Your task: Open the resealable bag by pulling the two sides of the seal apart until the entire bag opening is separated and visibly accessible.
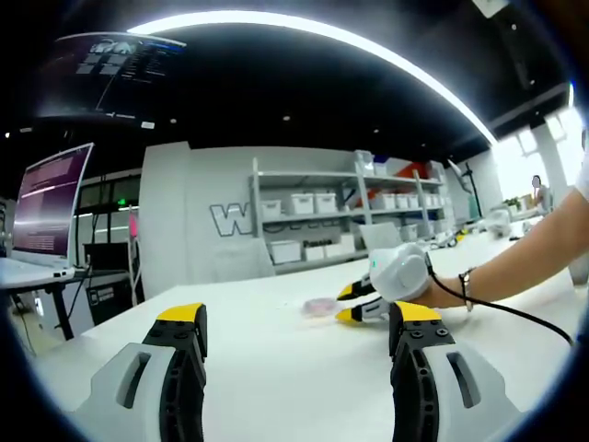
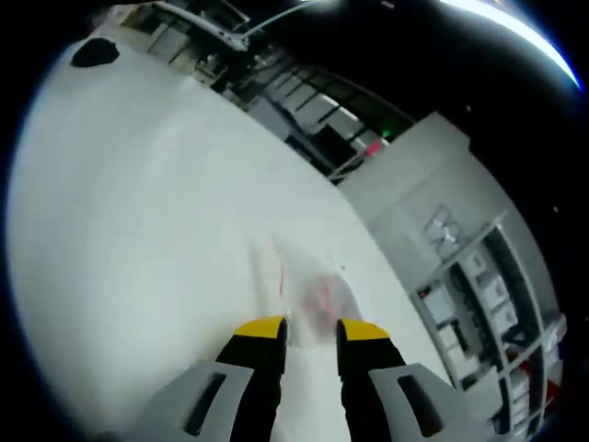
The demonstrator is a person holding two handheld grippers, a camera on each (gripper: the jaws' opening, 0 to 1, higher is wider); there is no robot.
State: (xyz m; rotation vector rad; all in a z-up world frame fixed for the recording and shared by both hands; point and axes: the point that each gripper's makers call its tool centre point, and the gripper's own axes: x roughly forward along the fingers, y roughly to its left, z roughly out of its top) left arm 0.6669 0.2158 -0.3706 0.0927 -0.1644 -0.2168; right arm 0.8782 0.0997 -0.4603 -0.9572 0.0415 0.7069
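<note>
Yellow-tipped jaws of the left gripper (image 1: 299,322) rise nearest in the left gripper view, spread wide apart with nothing between them, hovering over the white table (image 1: 258,368). Beyond them, at about one o'clock from that gripper's line of sight, the right gripper (image 1: 354,304) lies low on the tabletop, held by a person's hand (image 1: 433,290) that comes in from three o'clock, a dark cable trailing off the wrist.

Just at its yellow tips sits the resealable bag (image 1: 319,307), a small clear pouch with something pinkish inside, lying flat on the table. In the right gripper view the same bag (image 2: 317,299) lies dead ahead at twelve o'clock, its near end running down into the gap between the right gripper (image 2: 311,330) tips. The jaws there stand a moderate way apart; the bag is so transparent and blurred that I cannot tell whether the tips touch the film, though they do not look closed on it. A faint reddish line, probably the seal strip, runs along the bag's left side from roughly six towards eleven o'clock in this view, so the long axis seems to point away from the right gripper.

By my reading the right hand is much the nearer and is placed to take one lip of the seal, while the left must travel forward and to its right to reach the other lip.
</note>
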